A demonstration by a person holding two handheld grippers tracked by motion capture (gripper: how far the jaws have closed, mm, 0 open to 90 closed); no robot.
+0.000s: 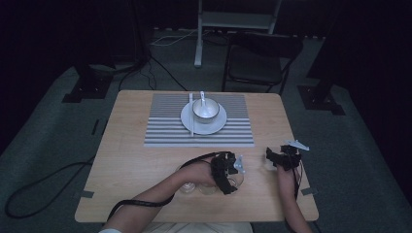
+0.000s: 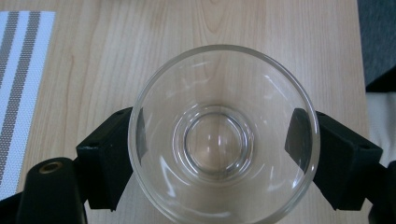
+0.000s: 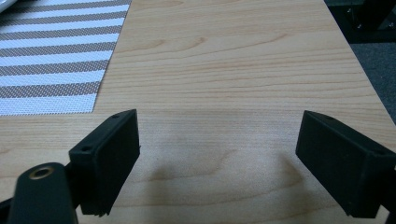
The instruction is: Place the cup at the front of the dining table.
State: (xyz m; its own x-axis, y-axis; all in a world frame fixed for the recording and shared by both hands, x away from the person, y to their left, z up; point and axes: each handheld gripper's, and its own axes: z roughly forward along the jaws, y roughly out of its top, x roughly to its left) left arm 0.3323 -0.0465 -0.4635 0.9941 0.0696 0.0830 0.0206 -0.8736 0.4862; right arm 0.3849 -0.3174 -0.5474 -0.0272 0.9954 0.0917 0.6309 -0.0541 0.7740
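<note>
Where my left gripper (image 2: pixel 224 140) looks straight down, a clear glass (image 2: pixel 224 135) sits between my jaws, mouth up, its rim nearly spanning the gap. Both jaws stand at its sides; through the wall I see their inner faces close against it, though I cannot tell if they press or merely flank it. From the high view the same gripper (image 1: pixel 232 172) is over the near edge of the bench (image 1: pixel 126 160), and that view adds what my own camera misses: two more glasses (image 1: pixel 187 187) just left of it, by my forearm.

My right gripper (image 3: pixel 219 158) has its jaws spread wide with nothing between them, just bare wood and their shadows. The high view places it (image 1: pixel 277 158) near the right edge, well apart from the left one.

Farther off, both gripper views catch a corner of the striped mat (image 3: pixel 51 60). Only from above do I see what lies on the mat (image 1: pixel 165 131): a white plate (image 1: pixel 214 127) carrying a bowl (image 1: pixel 205 110) with a spoon (image 1: pixel 202 97) in it, and chopsticks (image 1: pixel 191 114) across the plate's left side. Beyond the bench stands a dark chair (image 1: pixel 260 60).
</note>
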